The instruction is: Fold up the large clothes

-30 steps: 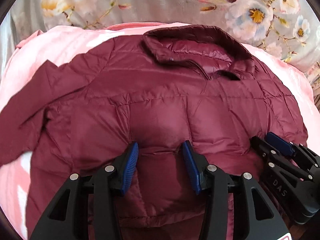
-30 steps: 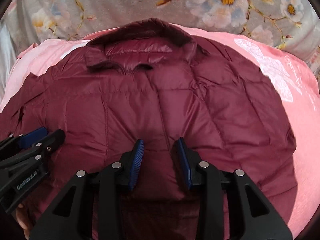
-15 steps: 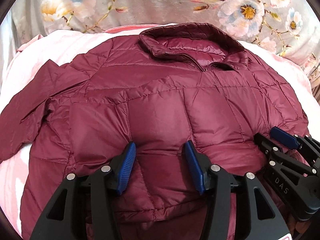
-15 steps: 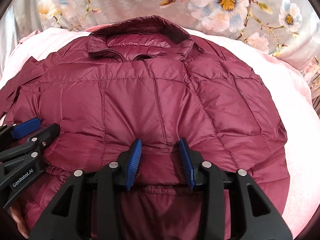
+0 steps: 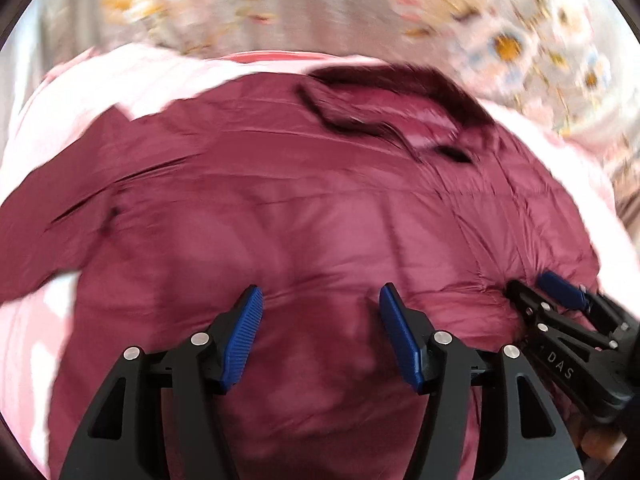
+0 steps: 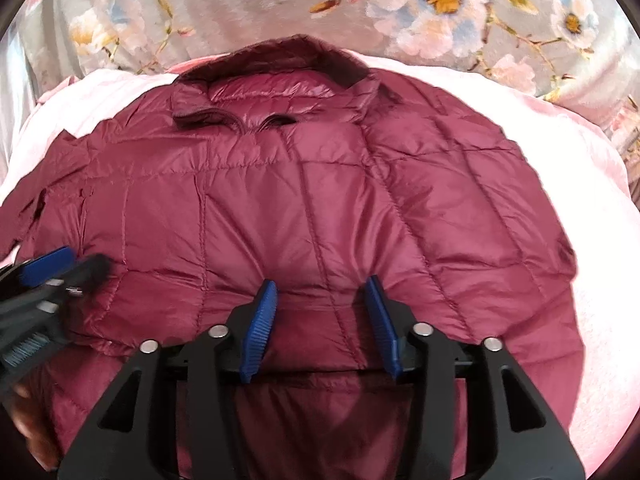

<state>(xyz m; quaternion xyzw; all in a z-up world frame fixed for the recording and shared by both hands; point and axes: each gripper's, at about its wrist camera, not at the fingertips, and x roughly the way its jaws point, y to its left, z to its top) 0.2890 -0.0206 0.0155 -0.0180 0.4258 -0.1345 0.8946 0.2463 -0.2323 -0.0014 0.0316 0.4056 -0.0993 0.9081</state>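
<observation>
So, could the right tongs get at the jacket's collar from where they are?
Probably yes. The right tongs, jaws opening with jacket fabric bulging between the pads, sit at the near fold of the maroon jacket. The collar lies uncovered at the far edge, and nothing lies on the quilted panels between.
</observation>
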